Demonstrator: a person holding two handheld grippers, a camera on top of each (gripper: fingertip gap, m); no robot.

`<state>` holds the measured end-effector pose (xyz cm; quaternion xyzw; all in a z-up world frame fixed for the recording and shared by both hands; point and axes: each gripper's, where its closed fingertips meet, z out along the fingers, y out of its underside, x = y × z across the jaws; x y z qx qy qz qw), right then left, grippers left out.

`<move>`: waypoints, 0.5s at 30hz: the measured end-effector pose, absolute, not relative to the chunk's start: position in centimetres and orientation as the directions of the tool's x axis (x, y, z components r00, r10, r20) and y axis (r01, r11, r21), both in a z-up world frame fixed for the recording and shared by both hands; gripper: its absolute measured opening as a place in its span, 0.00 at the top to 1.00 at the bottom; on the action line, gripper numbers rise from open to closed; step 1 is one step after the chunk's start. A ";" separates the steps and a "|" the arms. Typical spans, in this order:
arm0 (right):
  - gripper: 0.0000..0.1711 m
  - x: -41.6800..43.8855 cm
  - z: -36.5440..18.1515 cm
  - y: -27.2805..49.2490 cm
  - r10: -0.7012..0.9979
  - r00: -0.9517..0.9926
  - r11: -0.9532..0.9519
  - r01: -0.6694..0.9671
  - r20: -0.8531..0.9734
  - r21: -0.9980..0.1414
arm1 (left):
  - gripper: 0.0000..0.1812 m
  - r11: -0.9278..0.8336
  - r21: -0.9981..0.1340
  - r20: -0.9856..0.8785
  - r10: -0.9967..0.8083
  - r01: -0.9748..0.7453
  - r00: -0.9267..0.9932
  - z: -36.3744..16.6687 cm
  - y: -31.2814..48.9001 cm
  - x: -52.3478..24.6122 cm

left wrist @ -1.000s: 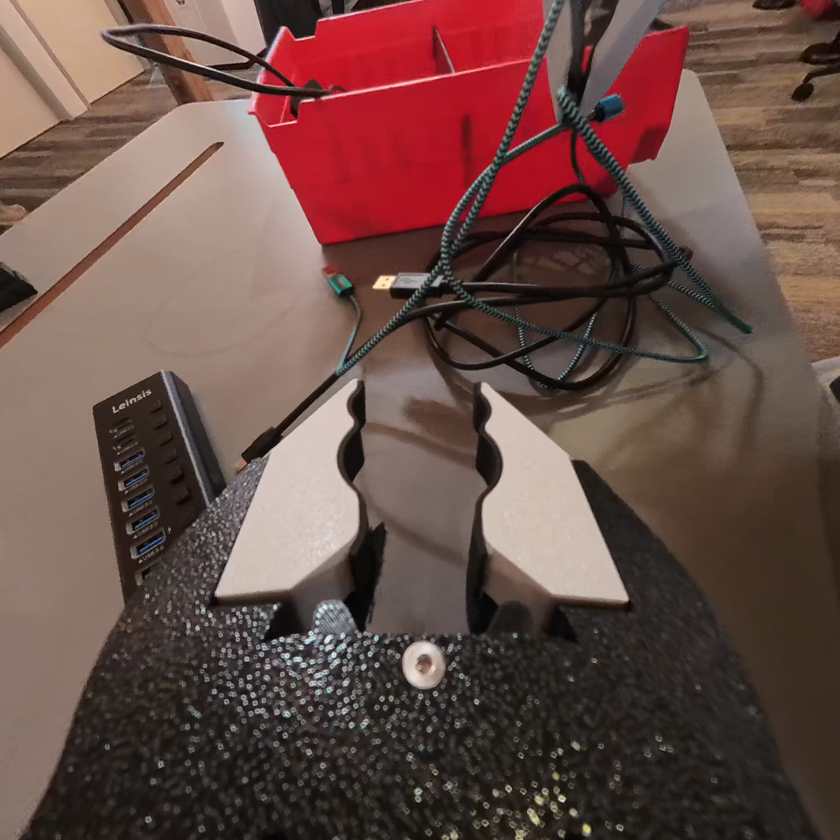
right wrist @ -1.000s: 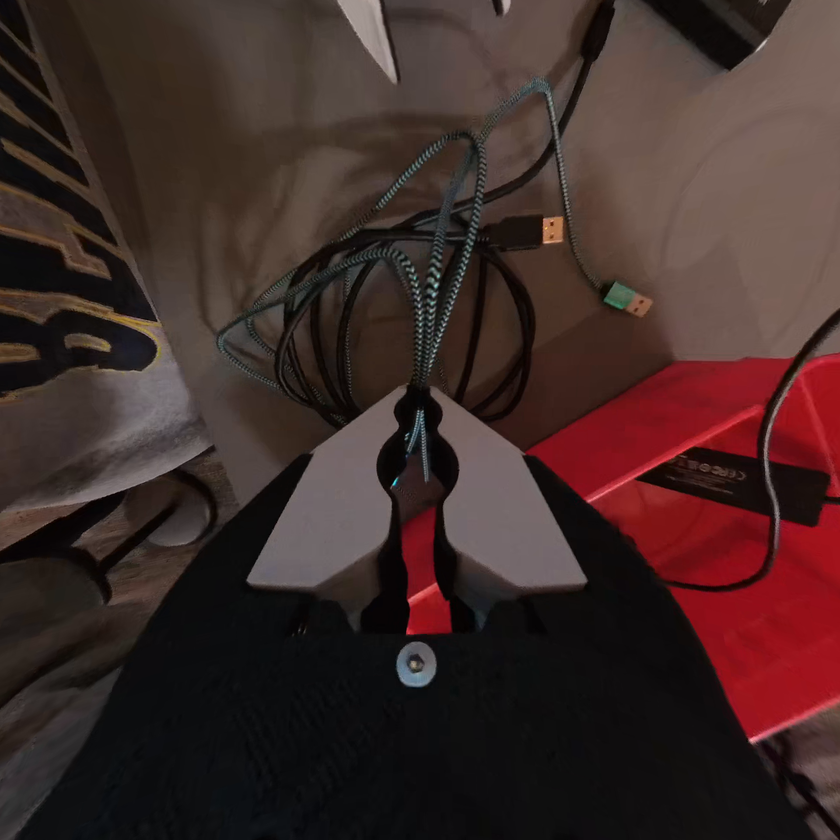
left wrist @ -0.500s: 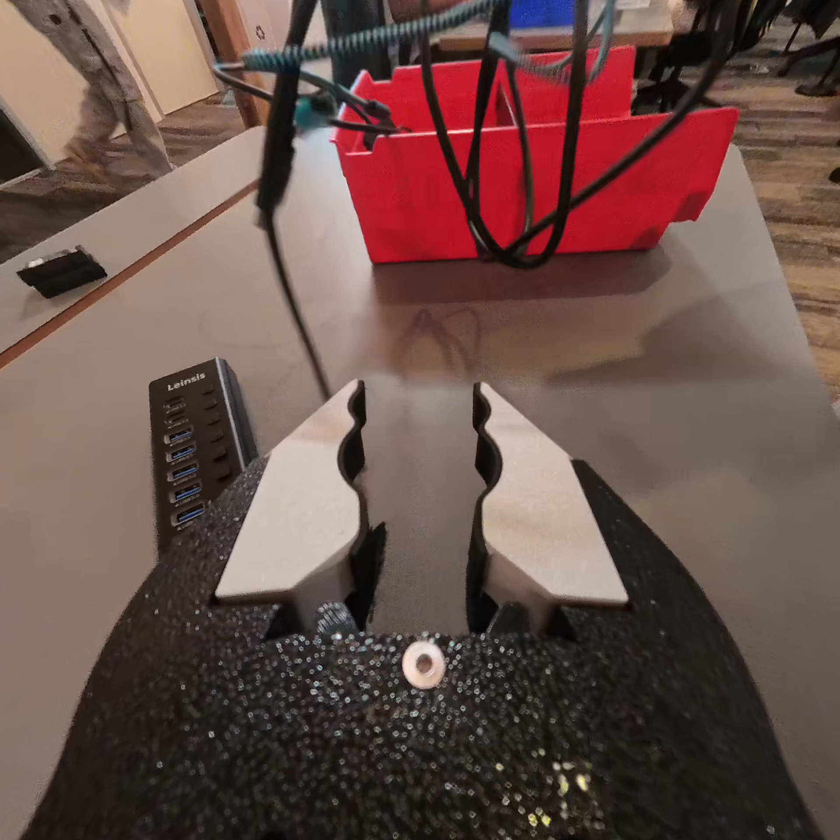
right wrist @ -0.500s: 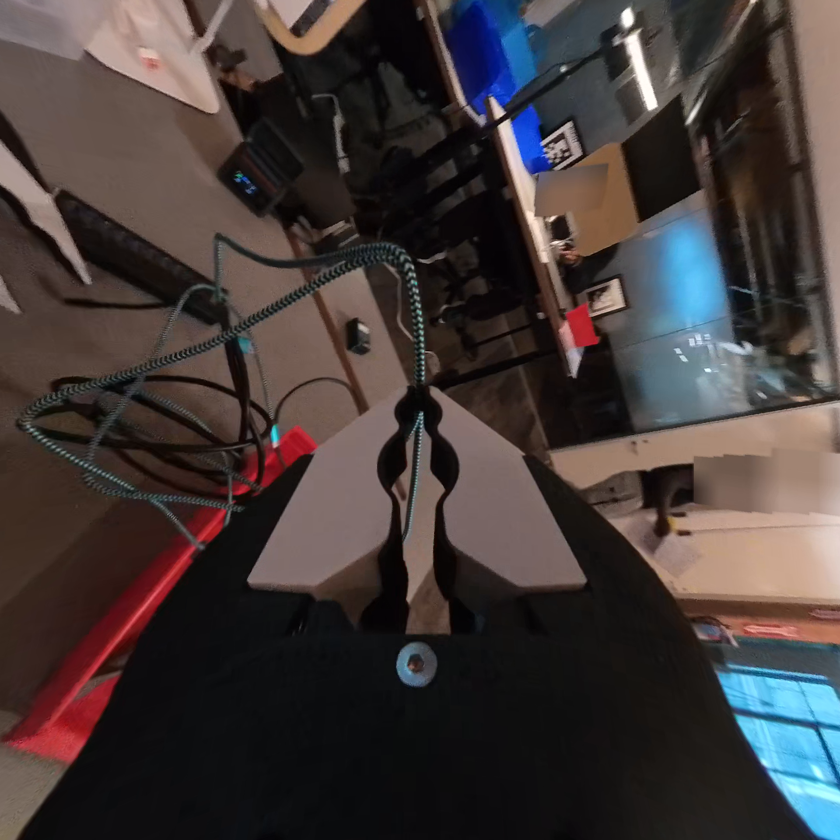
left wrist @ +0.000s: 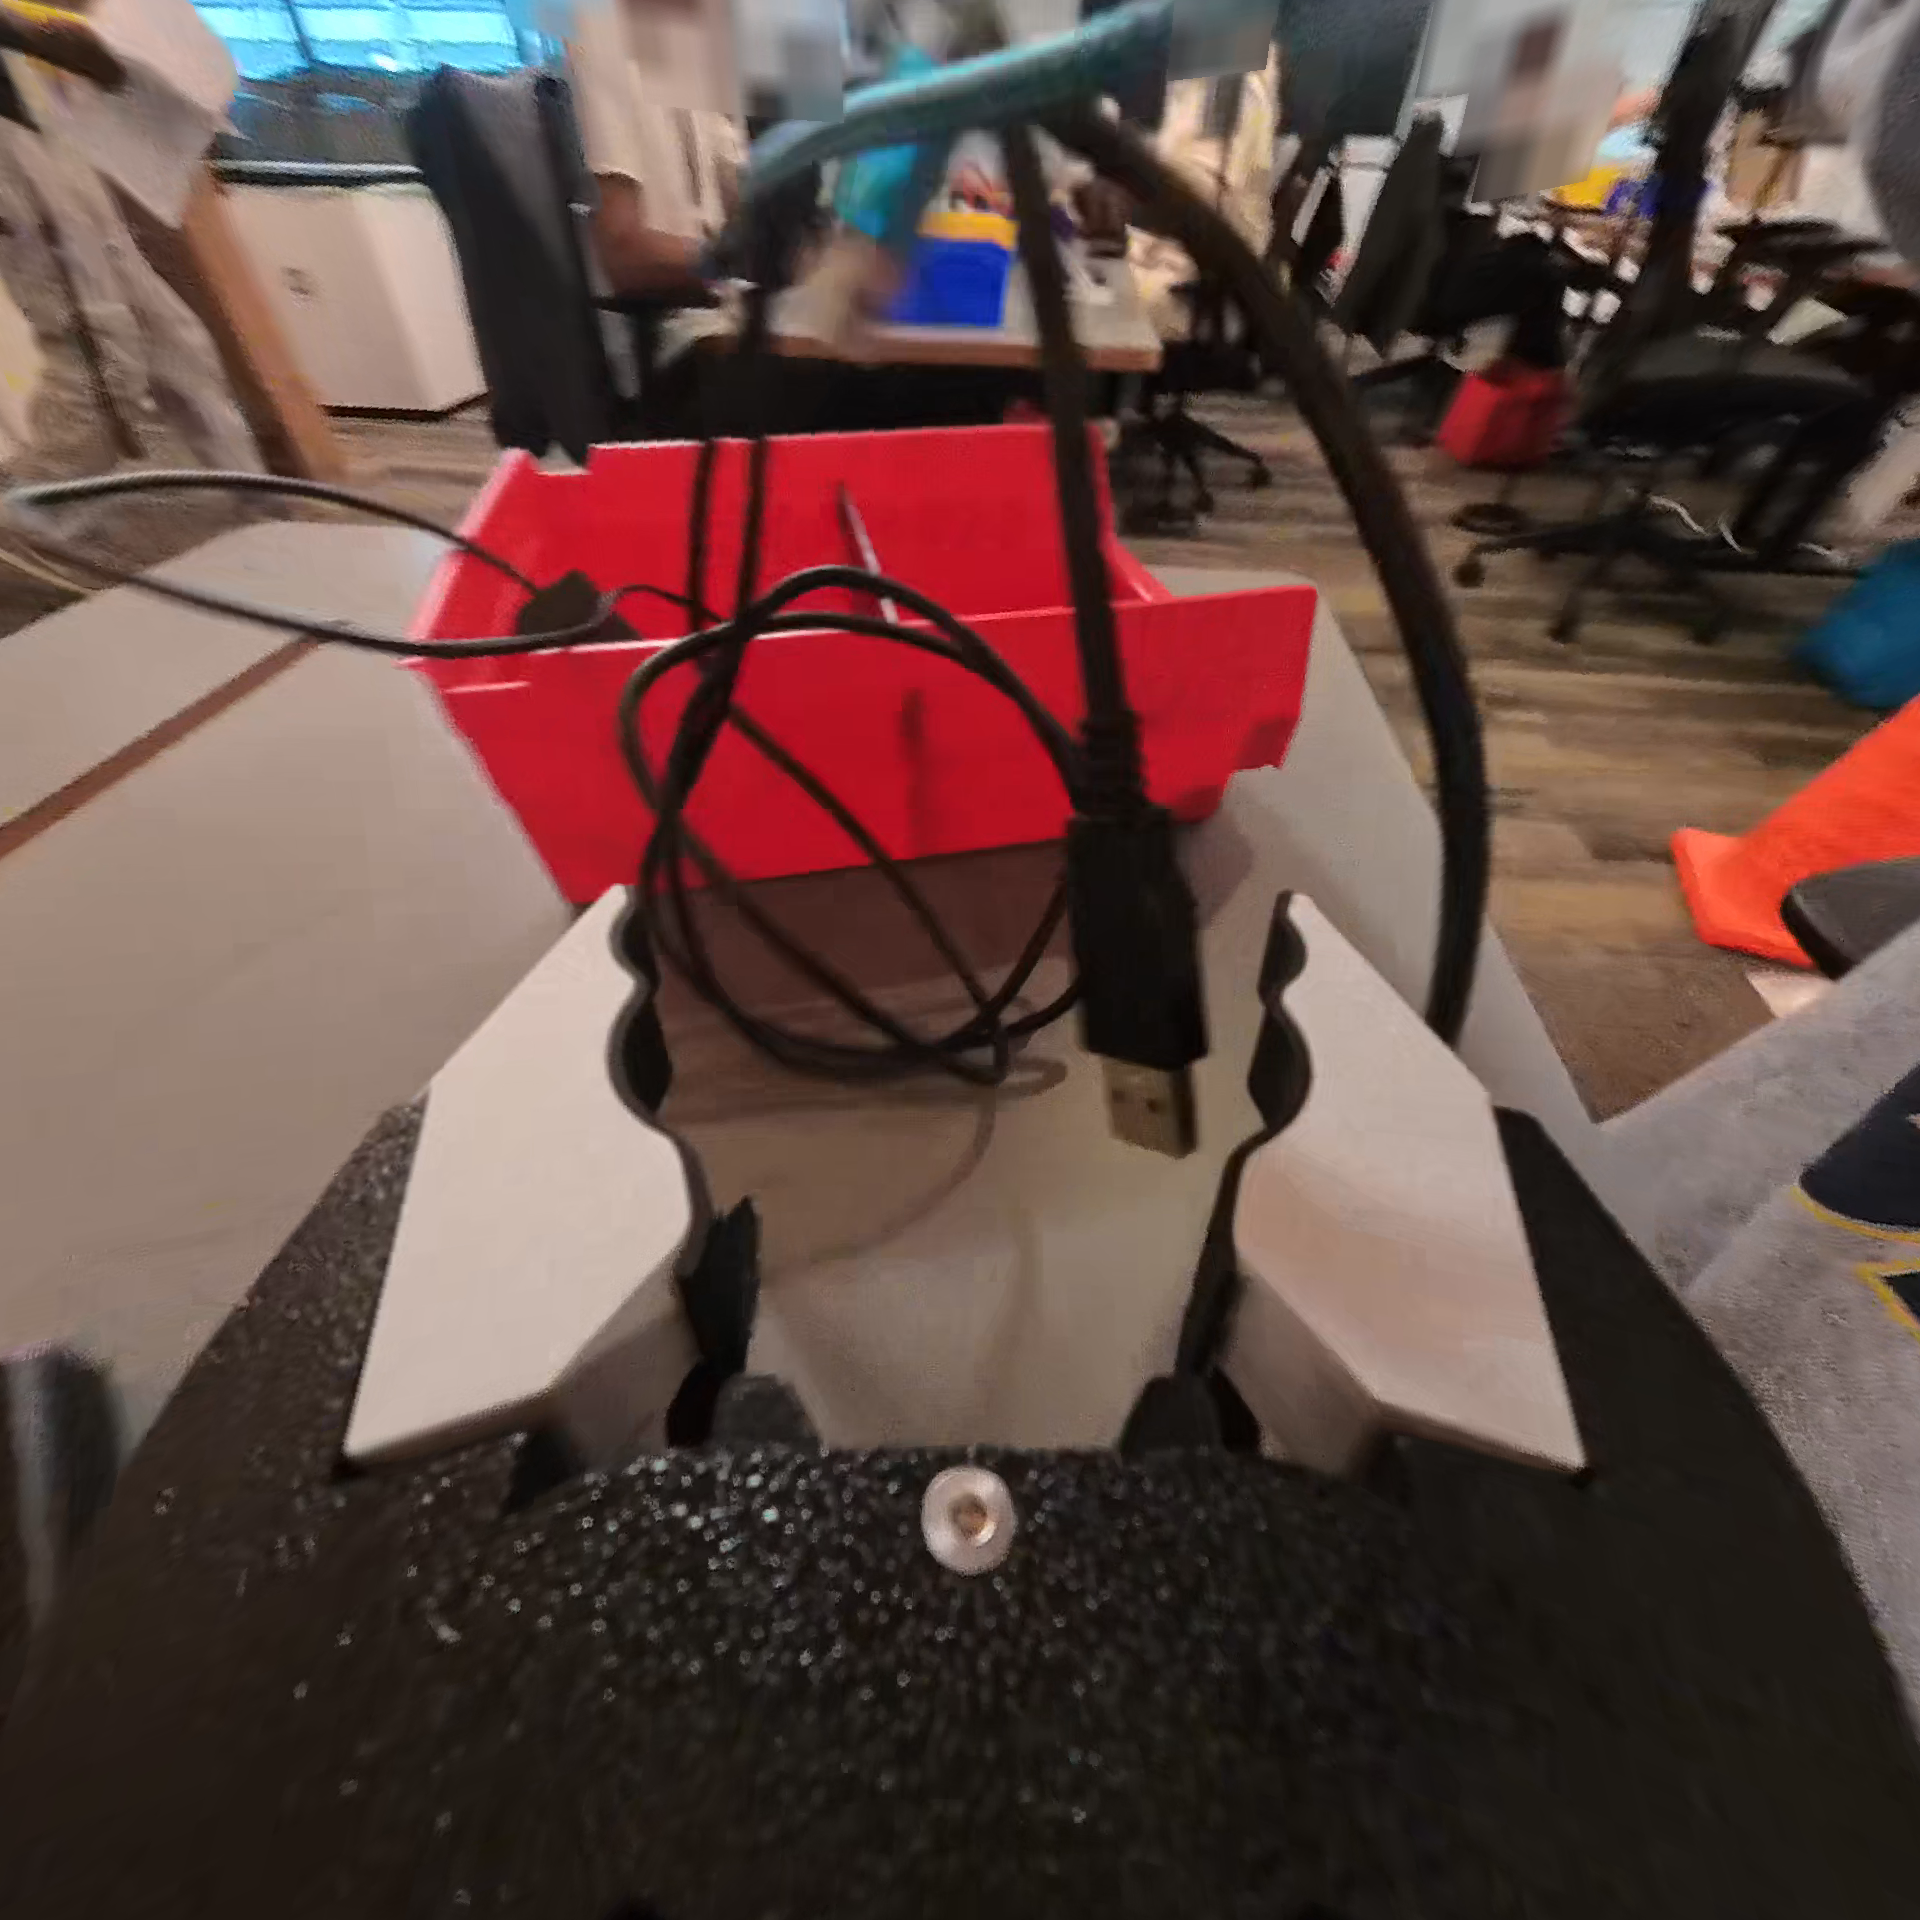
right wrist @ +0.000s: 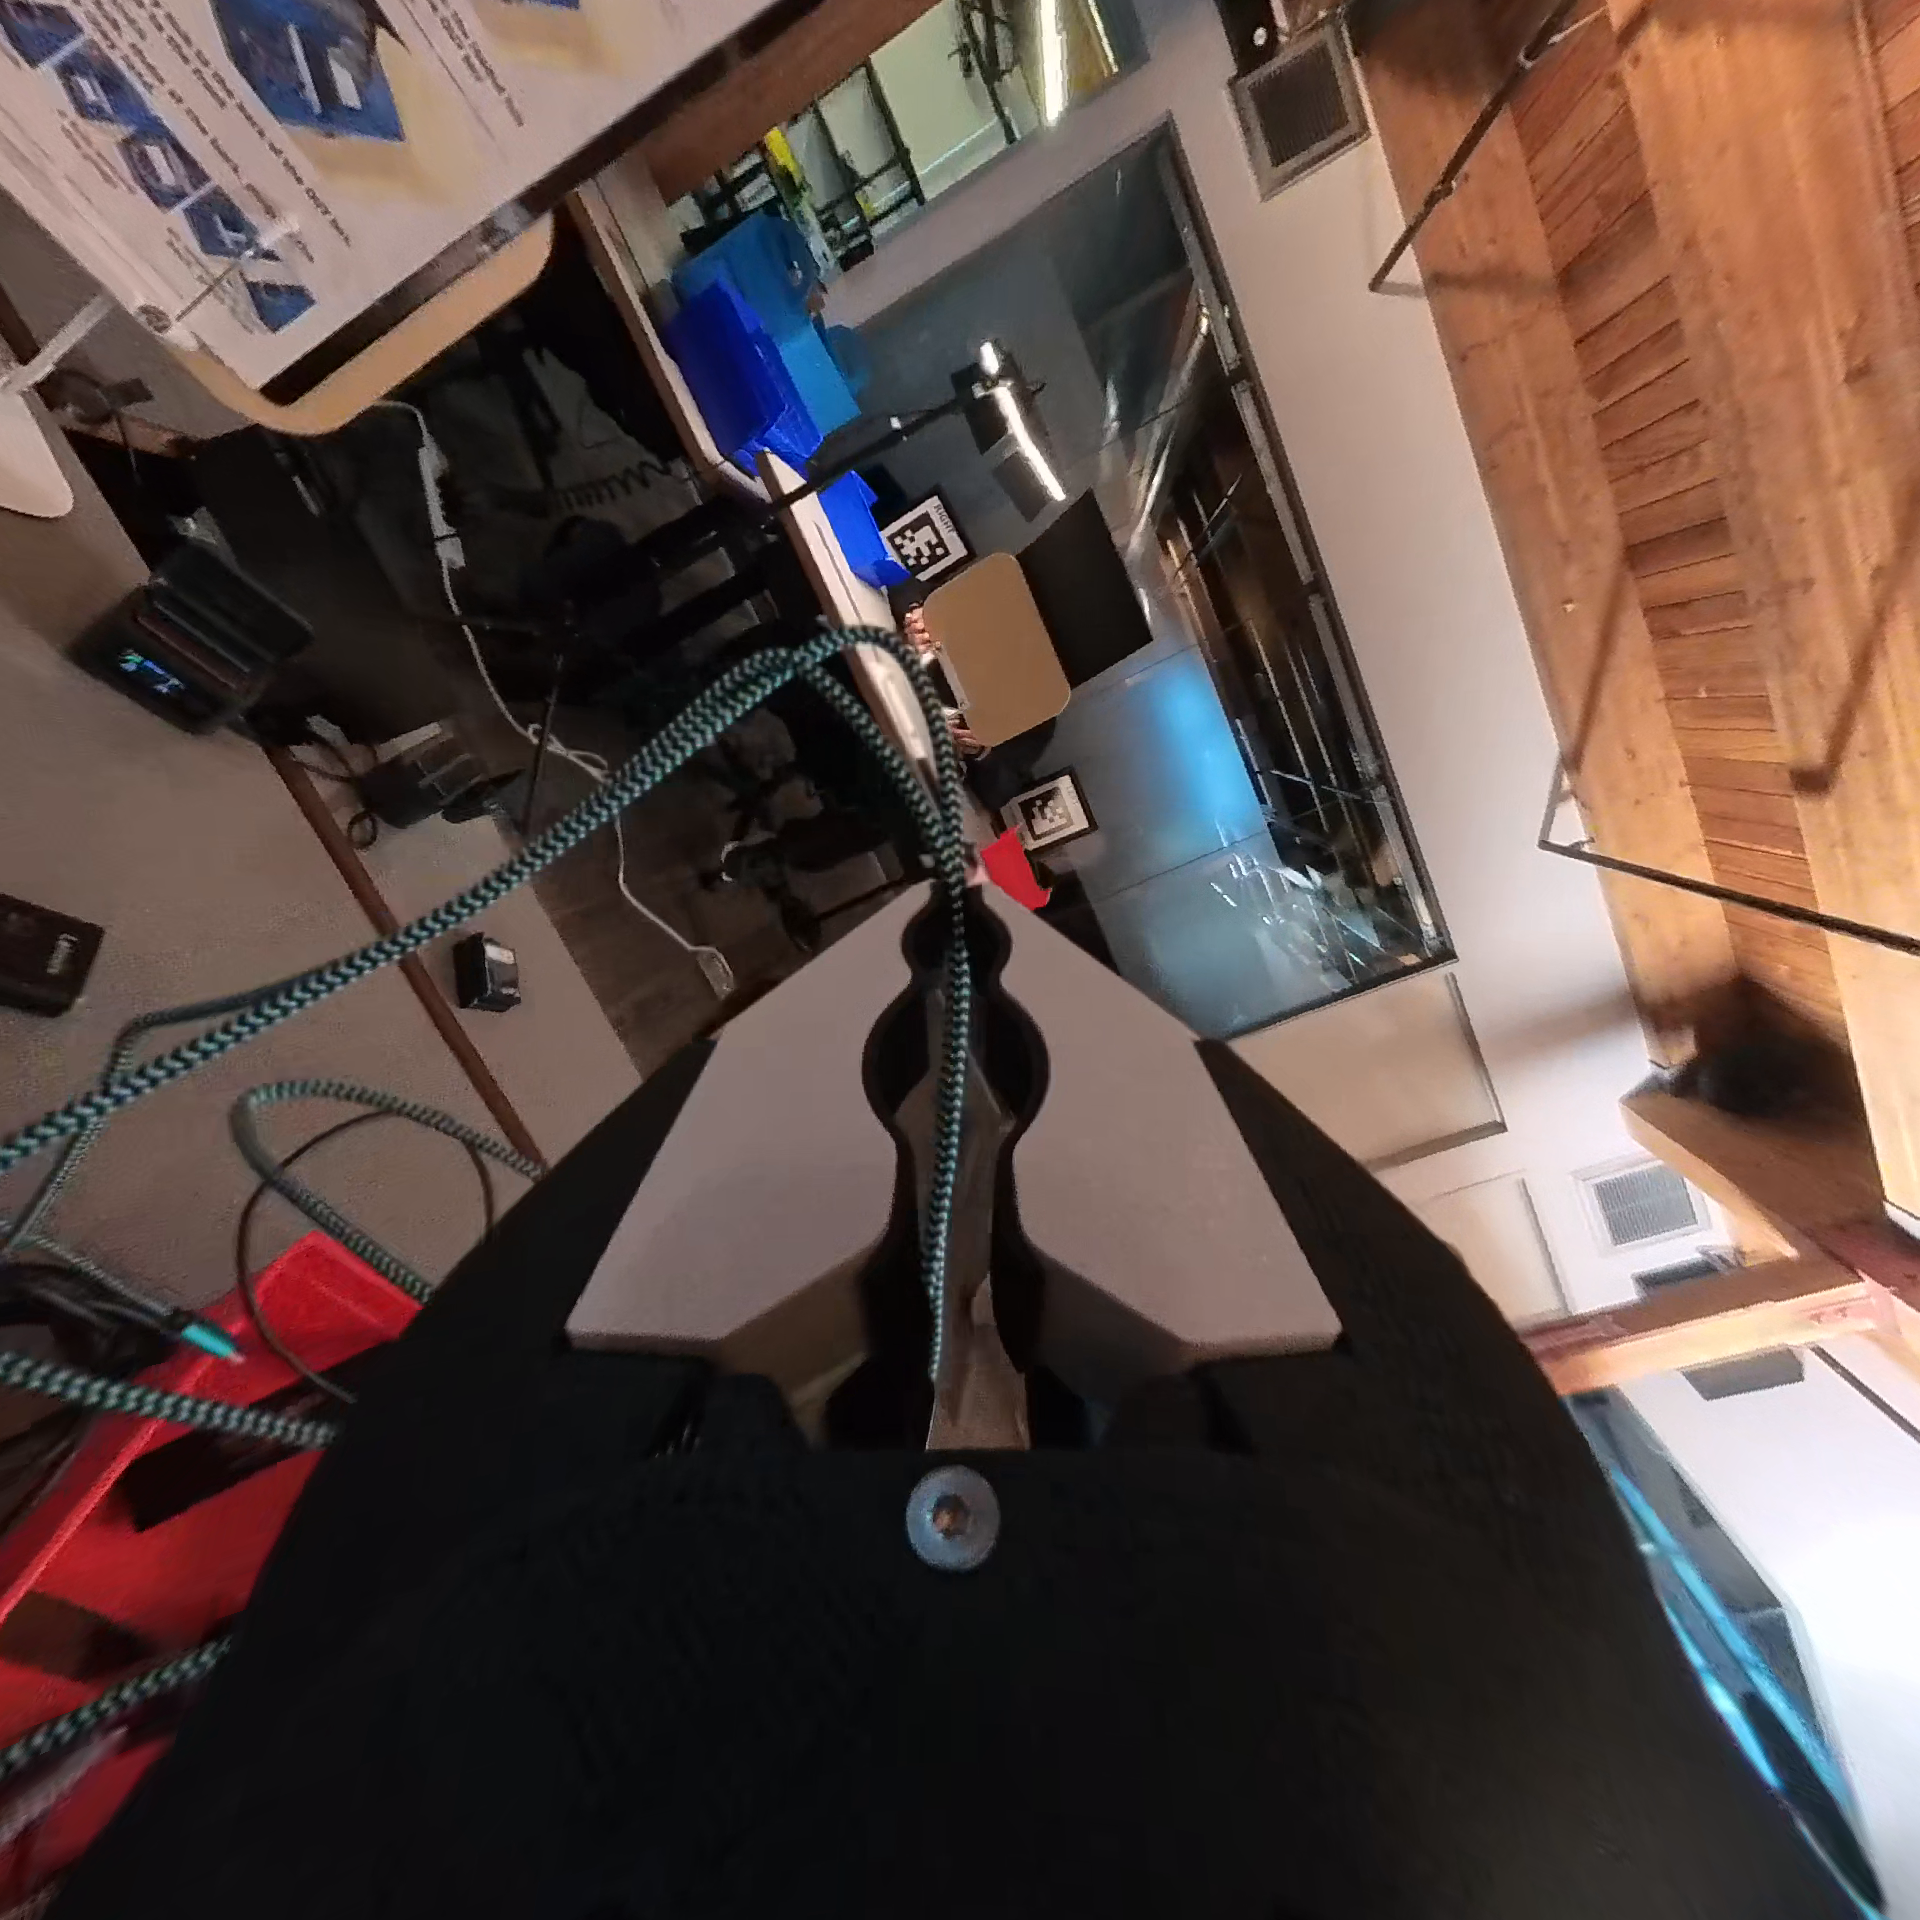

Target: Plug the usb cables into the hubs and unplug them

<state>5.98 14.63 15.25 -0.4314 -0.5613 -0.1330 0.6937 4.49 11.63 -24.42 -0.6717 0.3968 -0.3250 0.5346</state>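
Observation:
My right gripper [right wrist: 951, 914] is shut on a teal-and-black braided cable [right wrist: 582, 810] and holds it high, tilted up toward the room. The cable hangs down to the left over the red bin [right wrist: 156, 1475]. My left gripper [left wrist: 956, 935] is open and wide, low over the grey table [left wrist: 260, 935]. A black USB plug [left wrist: 1138, 966] dangles between its fingers, metal tip down, touching neither finger. Black cable loops [left wrist: 831, 831] hang in front of the red bin [left wrist: 831, 748]. A black hub [right wrist: 42, 951] lies on the table at the far left of the right wrist view.
A thin black cord [left wrist: 260, 613] runs from the left into the red bin. The table's right edge [left wrist: 1455, 987] is close, with wood floor, an orange cone [left wrist: 1808, 842] and office chairs [left wrist: 1714, 416] beyond. A person's grey garment [left wrist: 1818, 1299] is at the right. The left gripper's tips are roughly 40 centimetres from the right gripper's.
The right gripper has lifted the cable bundle off the table and tilted upward. The left gripper has opened wider and shifted right; the hub has left its view and the black plug now hangs between its fingers.

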 end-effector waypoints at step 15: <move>1.00 16.1 23.5 16.3 0.219 0.578 0.454 0.653 0.786 -0.606 | 1.00 -0.251 -0.956 0.268 -0.558 0.148 0.785 -23.4 18.2 -8.6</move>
